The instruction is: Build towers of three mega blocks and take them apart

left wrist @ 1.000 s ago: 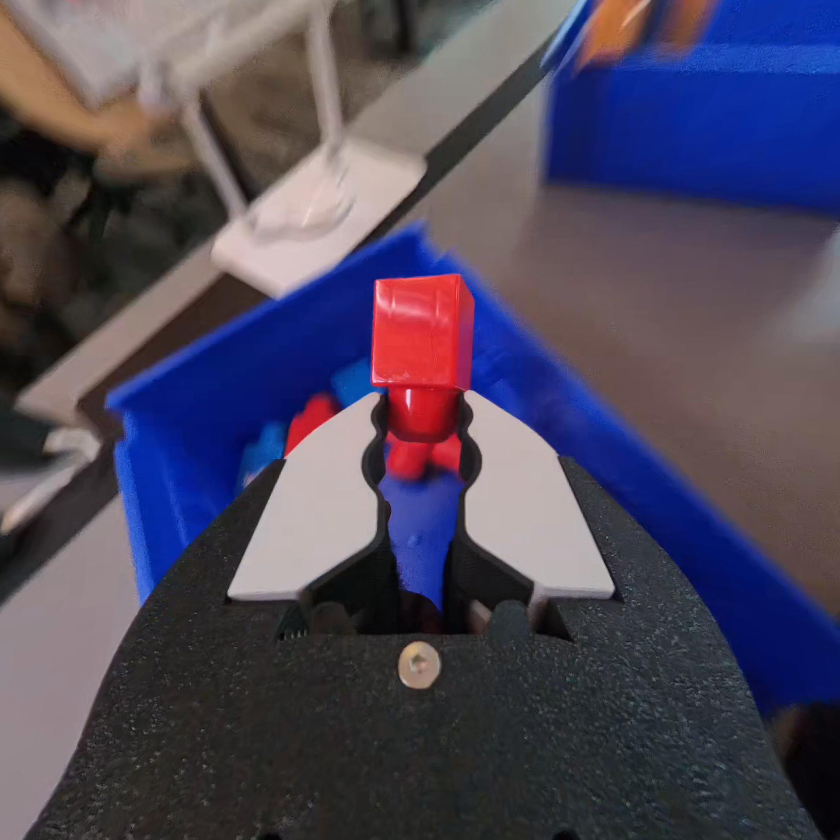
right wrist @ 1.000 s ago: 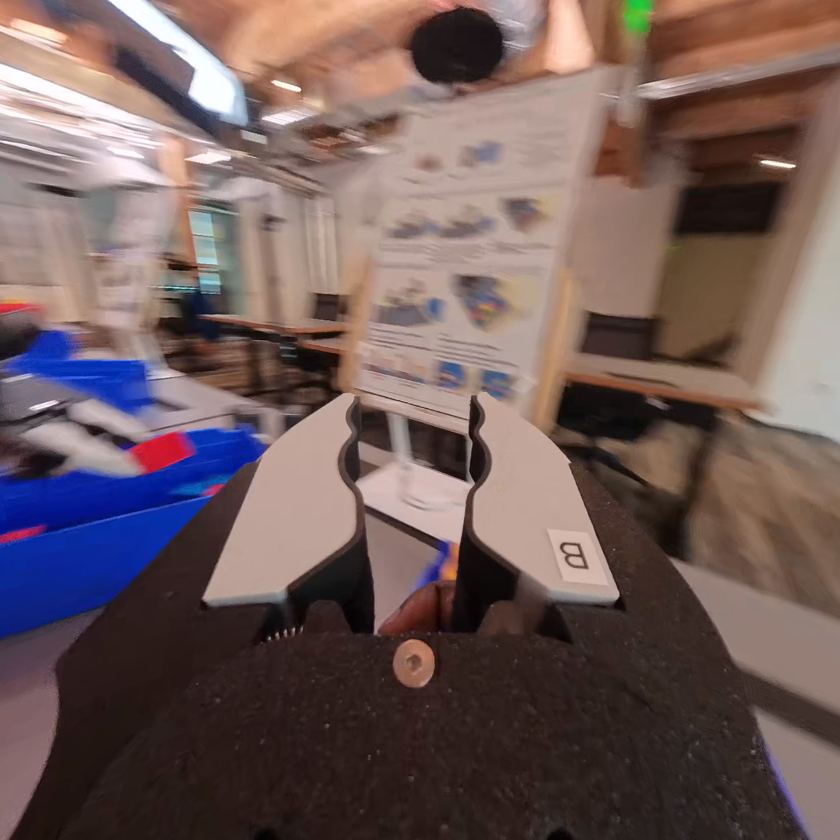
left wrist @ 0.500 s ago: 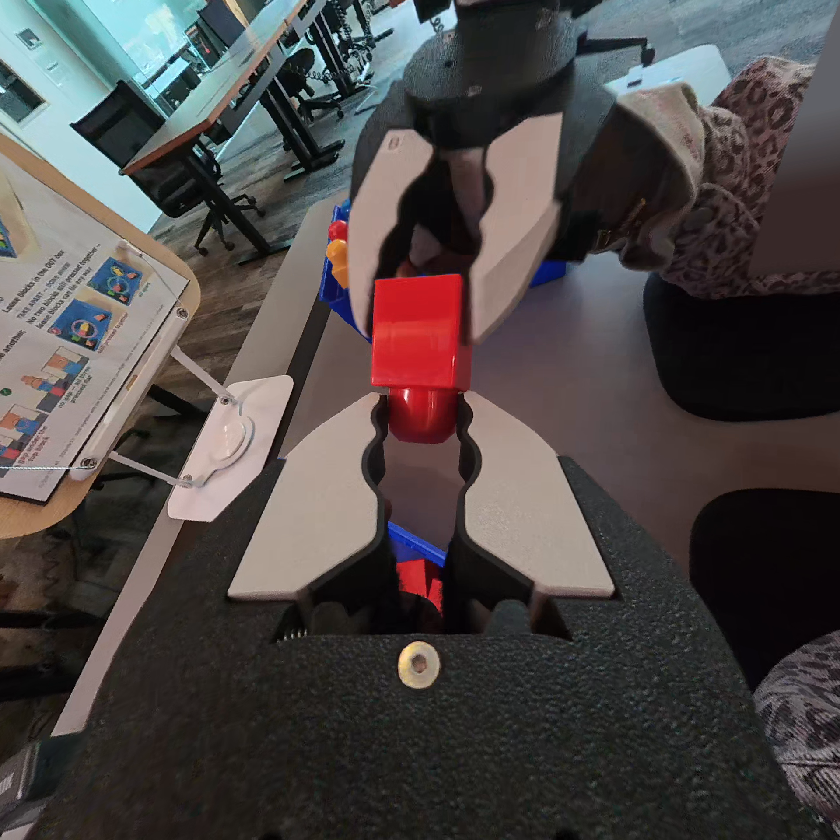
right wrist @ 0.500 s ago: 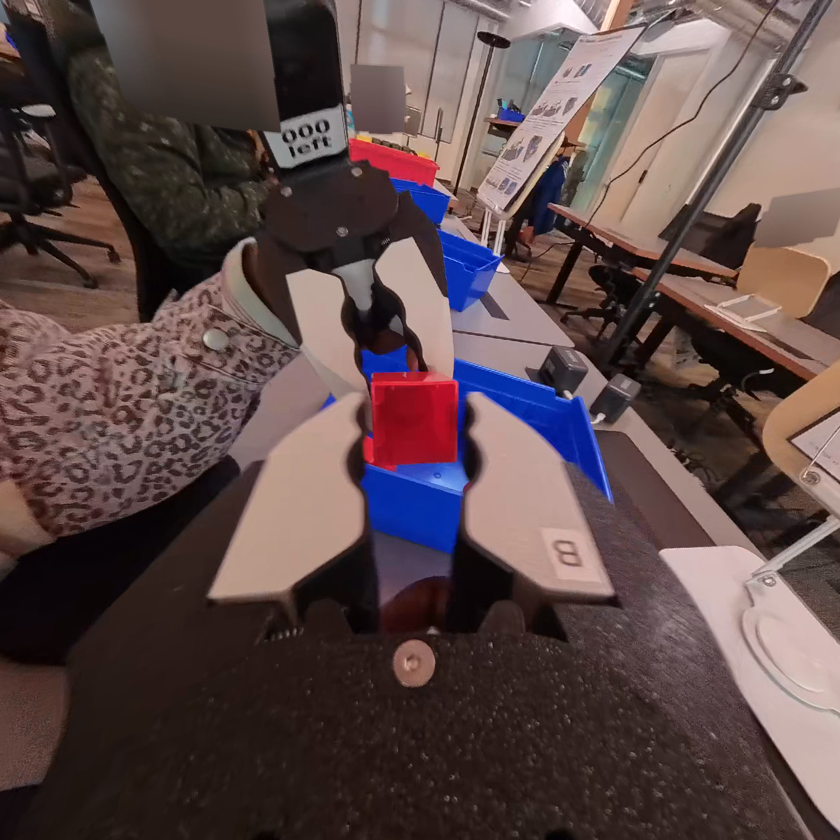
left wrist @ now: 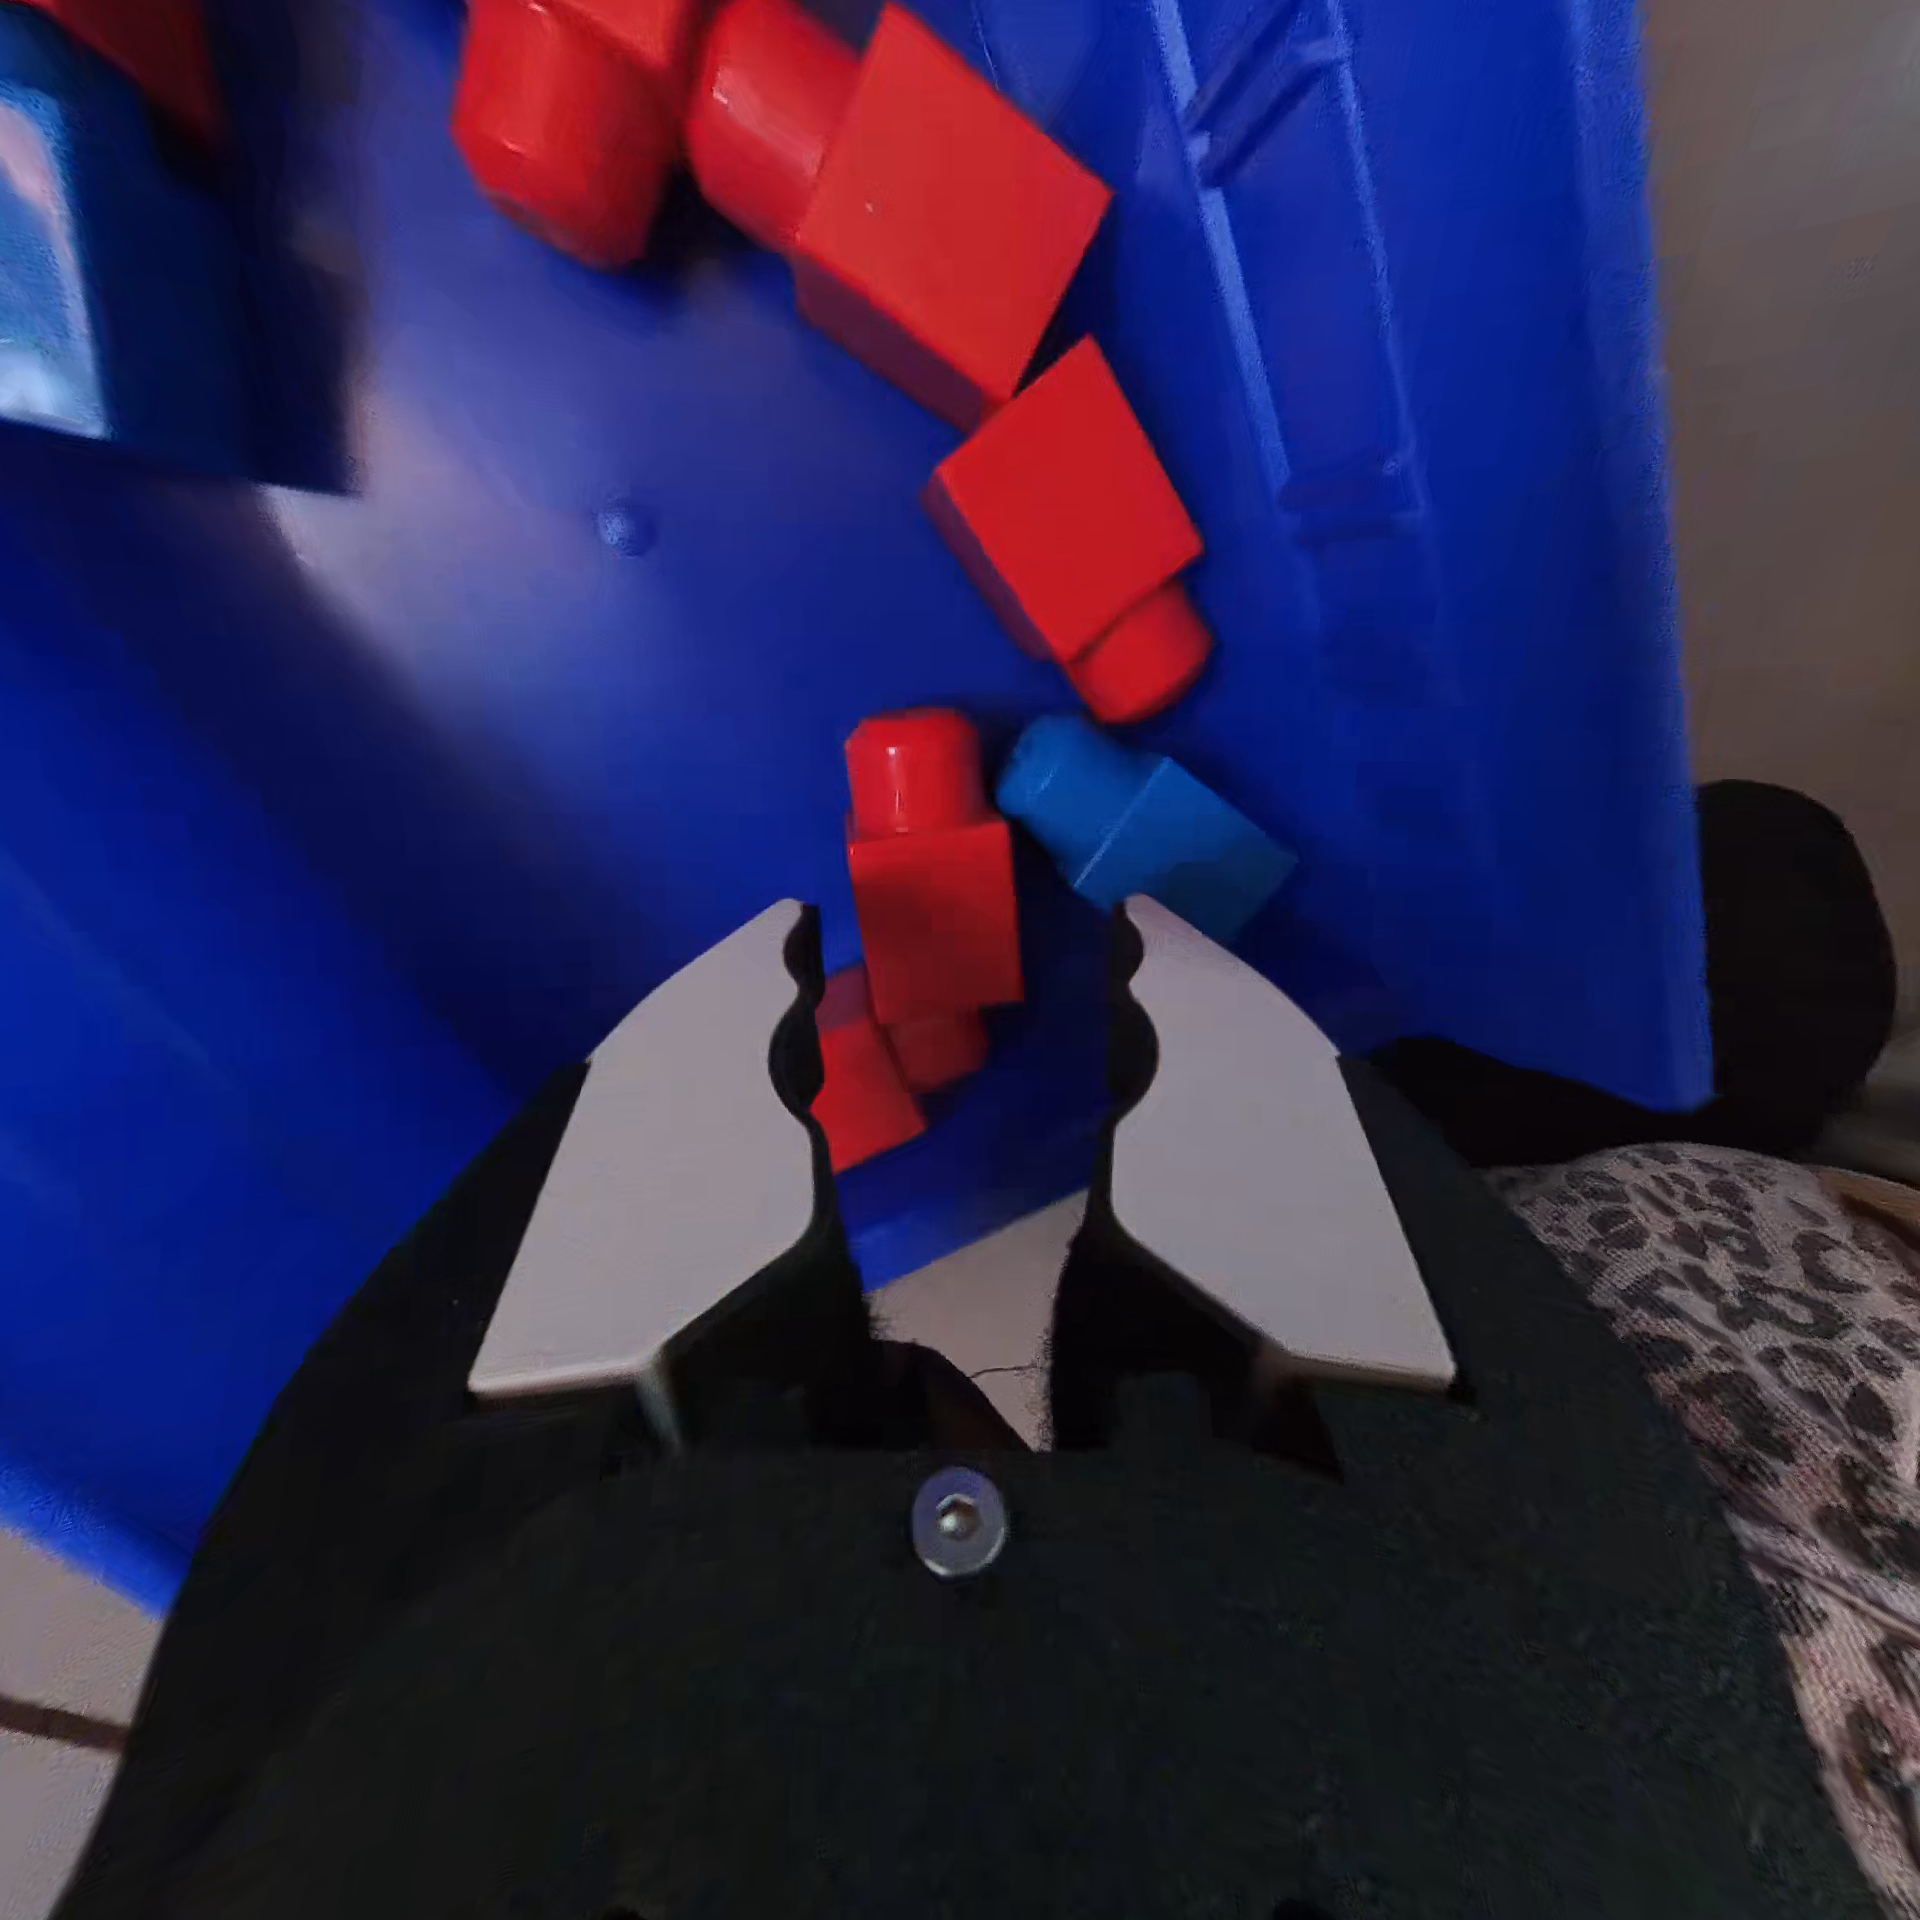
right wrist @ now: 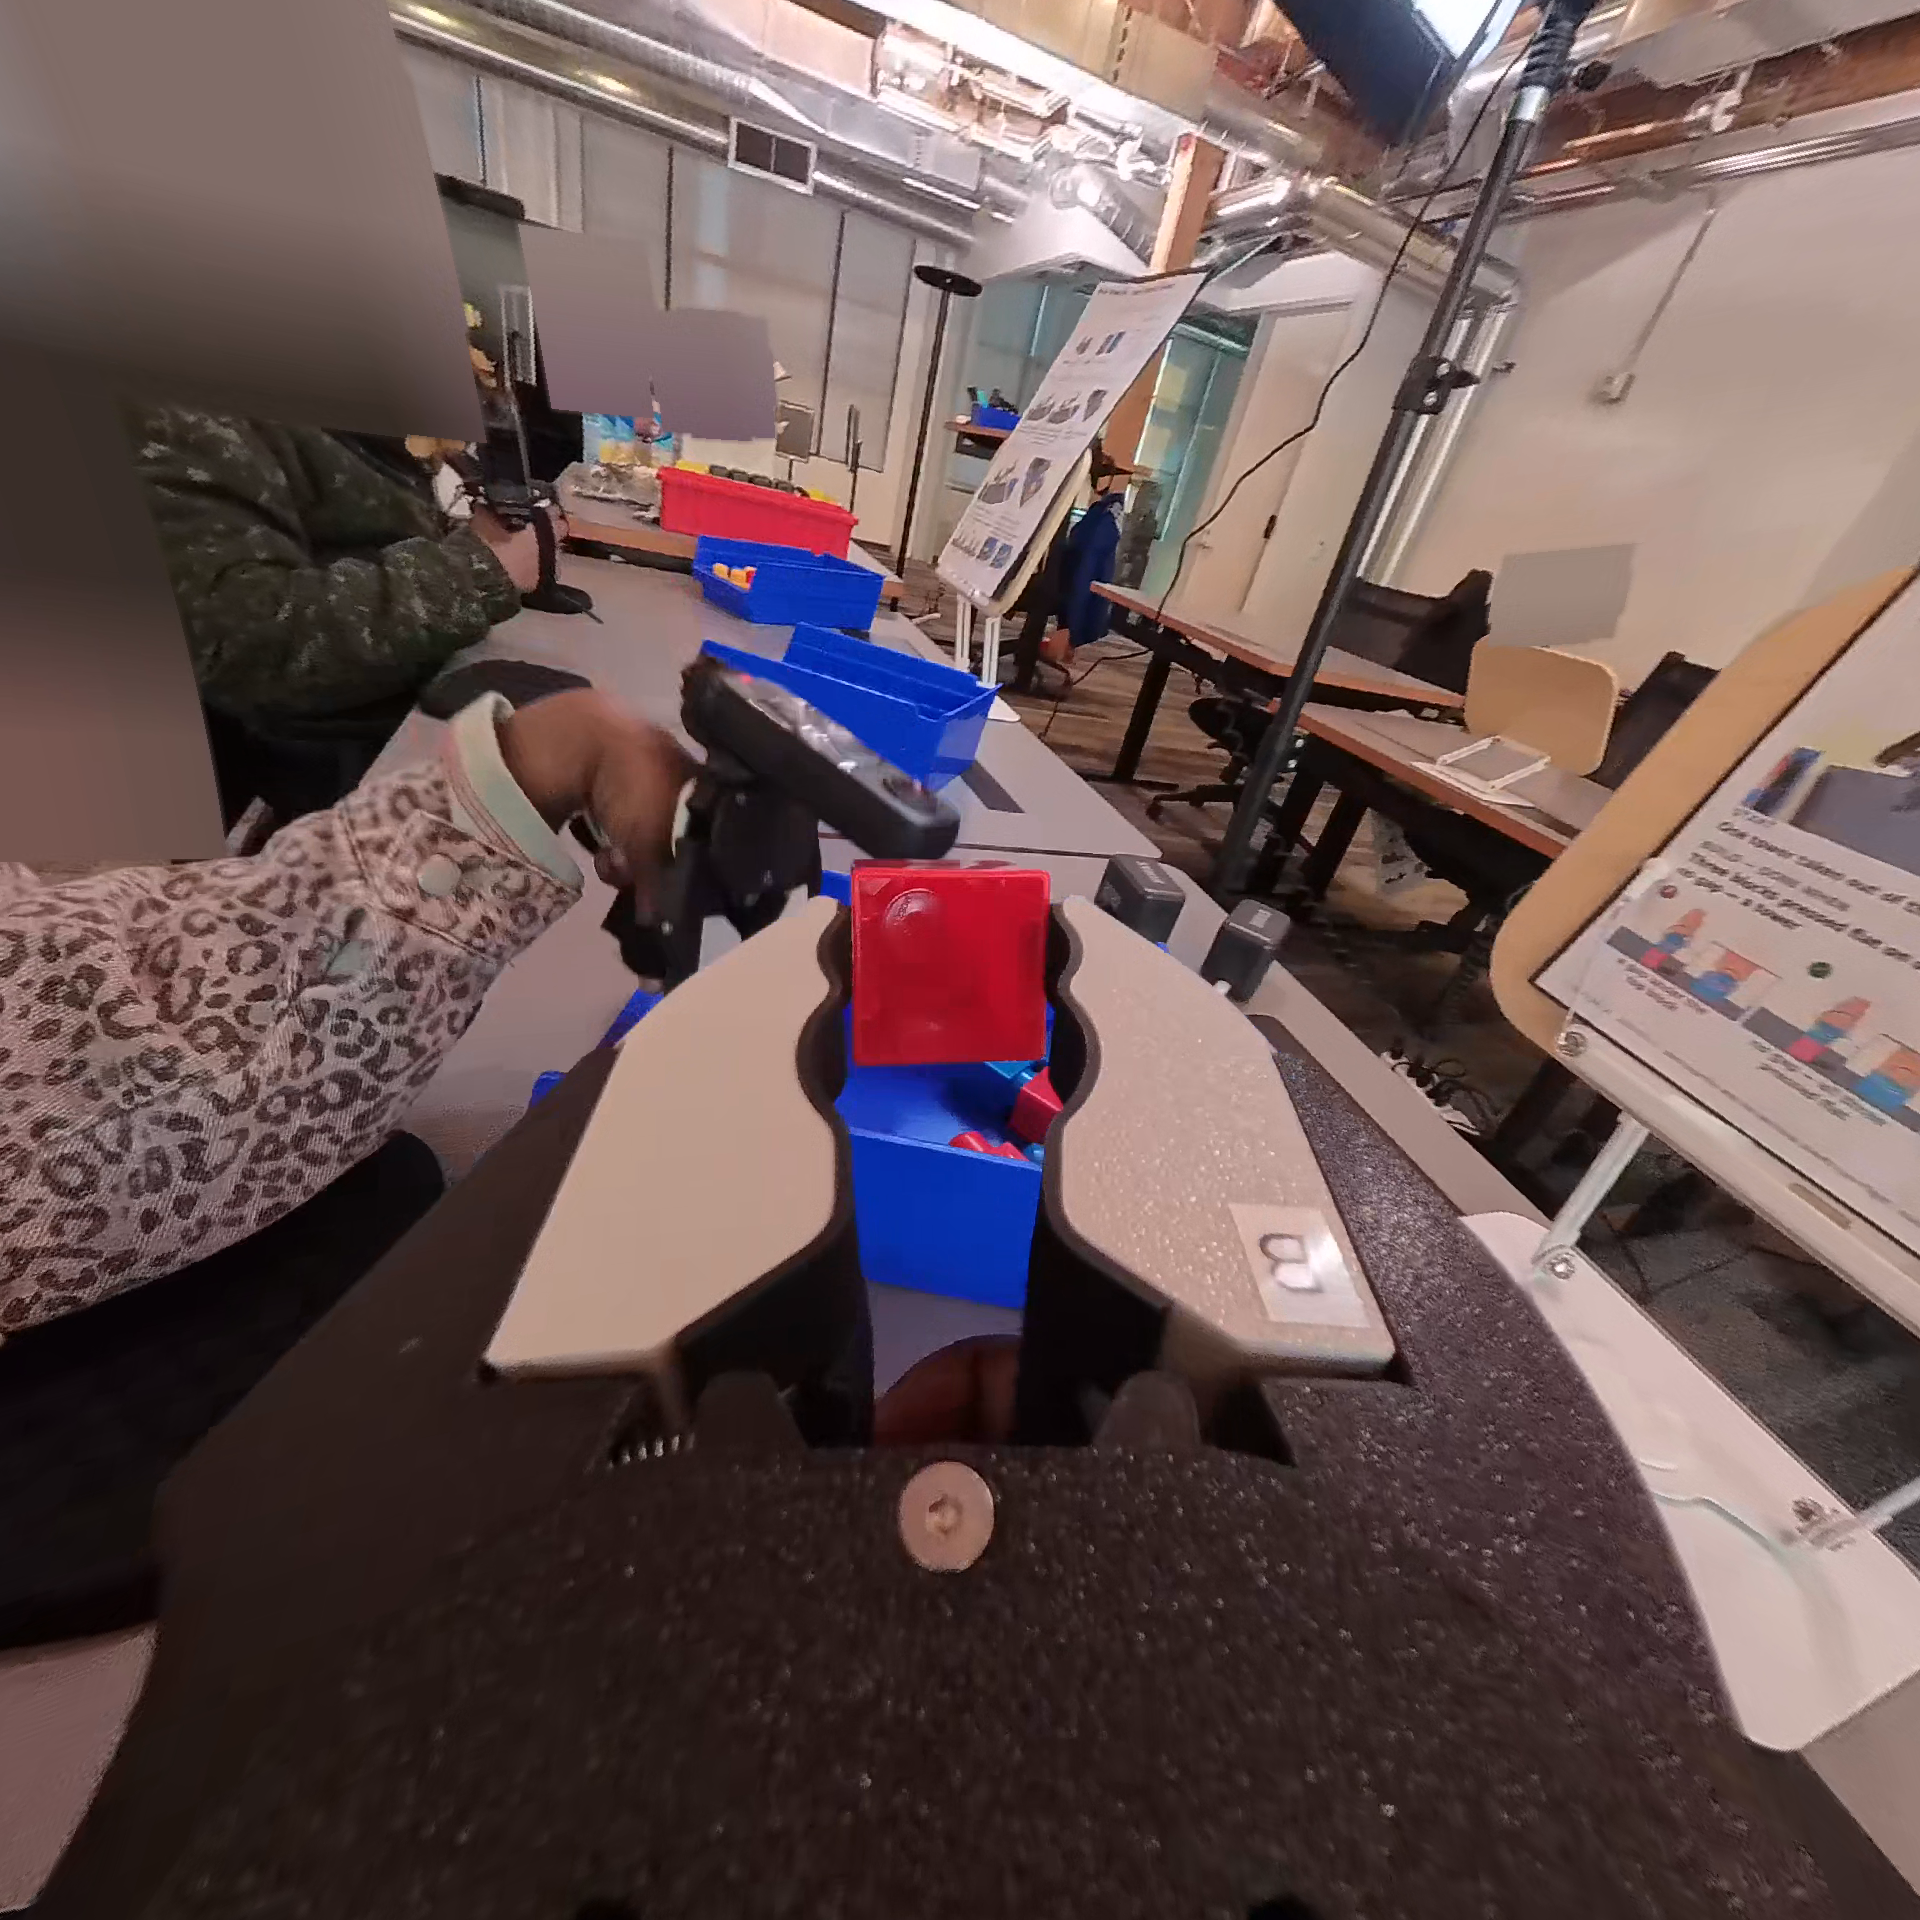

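- Red bin (right wrist: 756, 510) far back on table (right wrist: 634, 623), w/ blue bin (right wrist: 787, 592) just in front
- Poster board (right wrist: 1081, 426) on stand, mid-rm
- Black pole (right wrist: 1382, 457) rt of table
- Instruction sheet (right wrist: 1766, 966) on holder, far rt

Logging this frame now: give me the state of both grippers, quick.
Left gripper: open, holding nothing, jaws apart above loose blocks in the blue bin.
Right gripper: shut on a red block.

Loose blocks (left wrist: 1060, 530) lie in the bin (left wrist: 416, 727), along its right wall.
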Tool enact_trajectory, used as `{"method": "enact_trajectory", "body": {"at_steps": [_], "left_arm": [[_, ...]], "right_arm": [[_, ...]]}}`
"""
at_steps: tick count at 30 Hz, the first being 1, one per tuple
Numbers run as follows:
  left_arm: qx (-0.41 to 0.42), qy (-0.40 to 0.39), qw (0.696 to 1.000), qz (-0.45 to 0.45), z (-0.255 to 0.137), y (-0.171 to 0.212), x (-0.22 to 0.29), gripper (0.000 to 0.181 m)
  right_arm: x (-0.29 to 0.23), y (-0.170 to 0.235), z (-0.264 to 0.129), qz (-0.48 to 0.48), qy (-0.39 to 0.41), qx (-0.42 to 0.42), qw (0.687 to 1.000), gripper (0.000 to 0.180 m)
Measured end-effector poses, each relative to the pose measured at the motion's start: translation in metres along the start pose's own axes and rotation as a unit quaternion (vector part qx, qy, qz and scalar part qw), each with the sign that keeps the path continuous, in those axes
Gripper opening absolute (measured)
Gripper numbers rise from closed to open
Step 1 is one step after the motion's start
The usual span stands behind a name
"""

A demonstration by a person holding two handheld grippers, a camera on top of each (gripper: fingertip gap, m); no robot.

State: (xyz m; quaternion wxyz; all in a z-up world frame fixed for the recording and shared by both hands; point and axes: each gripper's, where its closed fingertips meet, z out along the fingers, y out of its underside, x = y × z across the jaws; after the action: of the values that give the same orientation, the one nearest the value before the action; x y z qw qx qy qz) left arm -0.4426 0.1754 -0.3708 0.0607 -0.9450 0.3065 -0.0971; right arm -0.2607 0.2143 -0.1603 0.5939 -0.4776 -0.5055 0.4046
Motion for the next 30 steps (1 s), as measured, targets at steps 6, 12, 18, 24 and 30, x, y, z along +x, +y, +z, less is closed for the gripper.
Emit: {"method": "enact_trajectory", "body": {"at_steps": [6,12,18,24,30], "left_arm": [[-0.048,0.052,0.997,-0.012,0.019,0.000,0.004,0.050],[-0.042,0.011,0.999,-0.001,0.016,0.008,-0.007,0.038],[-0.028,-0.025,0.999,0.036,0.034,-0.010,-0.031,0.037],[0.583,-0.086,0.808,-0.020,-0.145,-0.137,-0.036,0.036],[0.808,0.407,0.387,-0.181,-0.283,-0.135,0.031,0.035]], "right_arm": [[0.008,-0.005,-0.010,-0.001,0.015,0.009,1.000,0.035],[0.011,-0.010,-0.015,0.001,0.023,0.021,1.000,0.035],[0.012,-0.011,-0.016,-0.005,0.028,0.018,0.999,0.035],[0.013,-0.027,-0.012,0.023,0.035,0.078,0.996,0.035],[0.010,-0.072,-0.022,-0.030,0.137,0.291,0.946,0.034]]}}
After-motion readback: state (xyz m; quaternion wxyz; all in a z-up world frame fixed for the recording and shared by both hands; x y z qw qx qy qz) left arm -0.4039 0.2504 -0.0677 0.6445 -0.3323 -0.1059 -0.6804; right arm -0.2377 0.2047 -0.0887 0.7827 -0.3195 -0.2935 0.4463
